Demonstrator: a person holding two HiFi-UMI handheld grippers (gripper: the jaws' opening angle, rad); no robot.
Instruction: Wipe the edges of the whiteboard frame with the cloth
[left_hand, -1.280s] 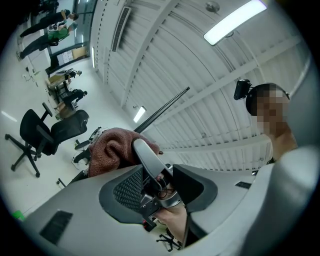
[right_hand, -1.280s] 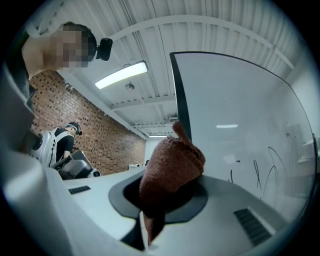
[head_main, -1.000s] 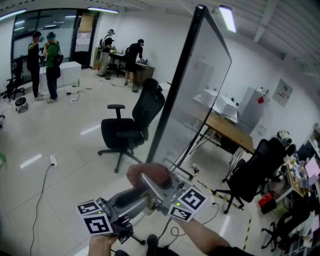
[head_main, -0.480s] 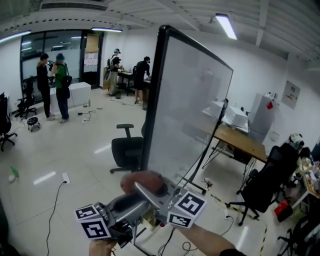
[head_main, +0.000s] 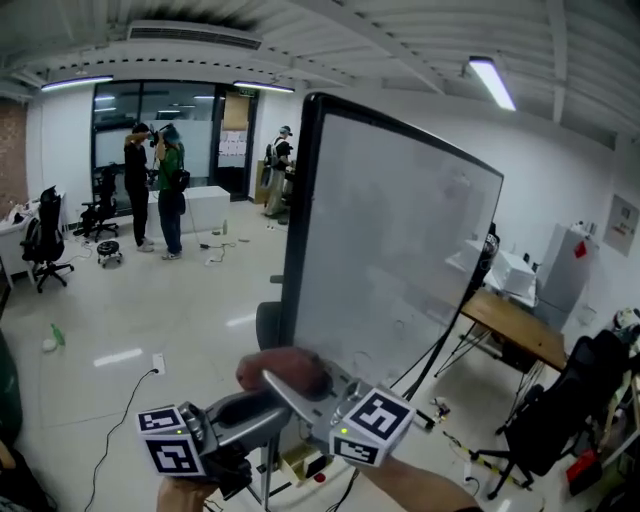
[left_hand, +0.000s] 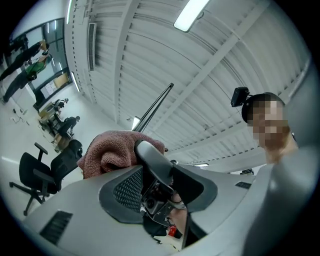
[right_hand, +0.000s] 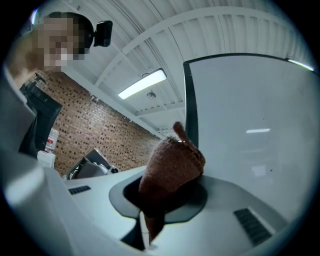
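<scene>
Head view
Whiteboard (head_main: 400, 260): stands upright on the office floor, seen at an angle.
Frame (head_main: 297, 230): black; its near upright edge runs down toward the grippers.
Cloth (head_main: 285, 368): reddish brown, bunched, low in the picture just below that edge; contact with the frame cannot be told.
Right gripper (head_main: 275, 380): reaches up and left from its marker cube, with the cloth at its tip.
Left gripper (head_main: 295, 402): comes in from the lower left and crosses under the right gripper.
People (head_main: 155, 190): stand far off by the glass doors.
Desk (head_main: 515, 325): behind the whiteboard, to the right.

Left gripper view
Left gripper (left_hand: 162, 175): jaws a little apart, with no cloth between them; a grey finger of the other gripper shows in the gap.
Cloth (left_hand: 115, 155): beyond the tip of the left-hand jaw, beside that grey finger.
Dark bar (left_hand: 156, 106): slants up behind the cloth against the ceiling.

Right gripper view
Right gripper (right_hand: 165, 186): jaws closed on the cloth.
Cloth (right_hand: 172, 160): sticks out past the jaw tips as a rounded wad with a small peak.
Frame (right_hand: 189, 105): its black upright stands right behind the cloth's peak; whether they touch cannot be told.
Whiteboard (right_hand: 255, 130): fills the right side.
Brick wall (right_hand: 100, 130): on the left, under a ceiling light (right_hand: 142, 83).
</scene>
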